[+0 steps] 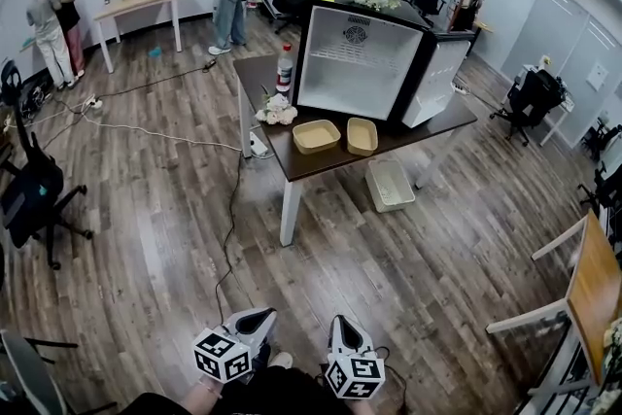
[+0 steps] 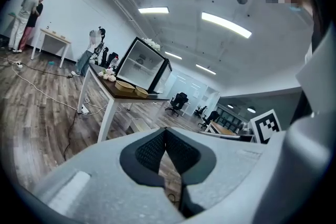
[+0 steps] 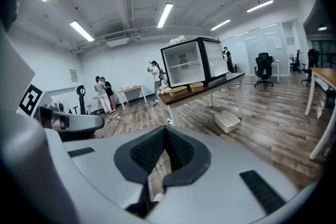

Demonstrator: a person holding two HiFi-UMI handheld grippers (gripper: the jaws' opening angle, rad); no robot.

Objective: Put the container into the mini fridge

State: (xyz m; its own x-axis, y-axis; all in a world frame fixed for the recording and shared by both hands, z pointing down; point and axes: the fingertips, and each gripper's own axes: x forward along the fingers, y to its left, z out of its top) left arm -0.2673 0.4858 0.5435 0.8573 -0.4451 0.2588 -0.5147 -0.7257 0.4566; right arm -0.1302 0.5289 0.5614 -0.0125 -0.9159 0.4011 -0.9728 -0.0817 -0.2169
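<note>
Distance separates the tools from the task's things. In the head view the left gripper (image 1: 260,316) and the right gripper (image 1: 340,322) hang low at 6 o'clock, side by side over the wooden floor (image 1: 175,238). Both containers sit well apart from them, up at 12 o'clock on the dark table (image 1: 321,162). Each gripper is clenched on nothing: its own view shows the 2 ribbed black pads (image 2: 151,150) pressed together, with only floor behind them.

The larger container (image 1: 316,136) is a shallow, pale tan tray with rounded corners and an open top. The smaller container (image 1: 362,136), of the same colour and make (narrower, and seemingly a little deeper), stands just beside it at its 3 o'clock, with a thin gap showing between them in the head view. Both rest near the table's front edge, at 6 o'clock of the mini fridge (image 1: 355,63). The fridge's door (image 1: 437,83) is swung open toward 3 o'clock, baring a white interior.

A bottle (image 1: 285,68) stands at 9 o'clock of the fridge, with a bunch of white flowers (image 1: 278,112) at the bottle's 6 o'clock. A white basket (image 1: 391,185) lies on the floor beneath the table, at 5 o'clock of the smaller container.
</note>
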